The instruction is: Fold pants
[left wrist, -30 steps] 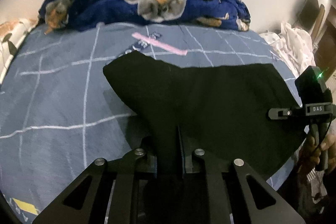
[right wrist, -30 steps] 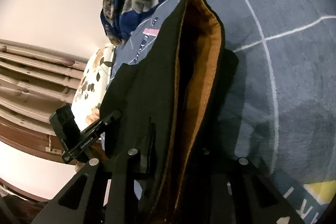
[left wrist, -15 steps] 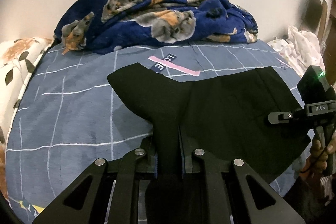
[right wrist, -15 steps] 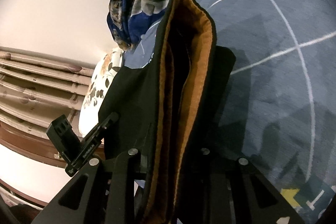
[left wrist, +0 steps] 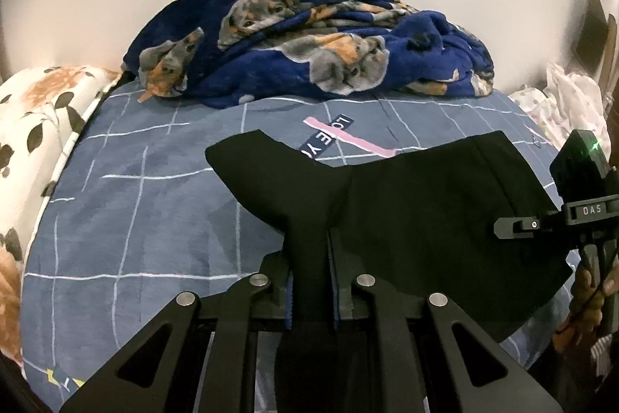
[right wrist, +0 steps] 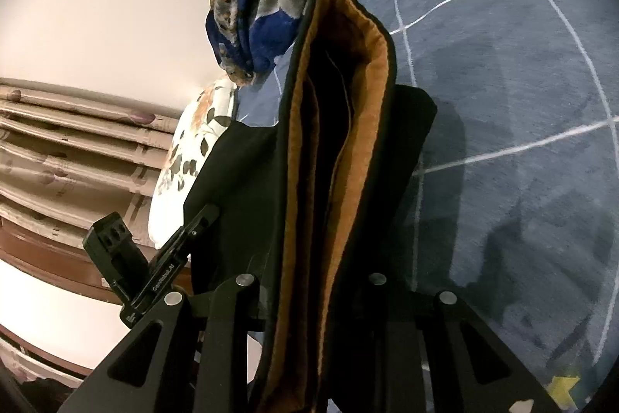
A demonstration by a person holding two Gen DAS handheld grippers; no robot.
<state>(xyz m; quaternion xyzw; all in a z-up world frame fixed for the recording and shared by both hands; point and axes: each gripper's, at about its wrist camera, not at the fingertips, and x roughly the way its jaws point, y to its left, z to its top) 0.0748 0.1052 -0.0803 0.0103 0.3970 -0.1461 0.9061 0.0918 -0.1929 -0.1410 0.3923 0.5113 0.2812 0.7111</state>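
Shift: both views have tipped up since earlier, pants [left wrist: 418, 219] lifted further off bed [left wrist: 135, 219]
Left gripper [left wrist: 311, 281]: clamped on a bunched fold
Right gripper [right wrist: 309, 297]: clamped on the tan-lined edge
Risk: uneven lift skews crease; thick layers may slip free

Bed [left wrist: 154, 219] under a grey-blue sheet with white grid lines. Heaped dog-print blanket [left wrist: 309, 41] at far edge; floral pillow [left wrist: 35, 126] left (white cloth [left wrist: 561, 99] right). Black pants [left wrist: 425, 211] partly spread on the sheet.
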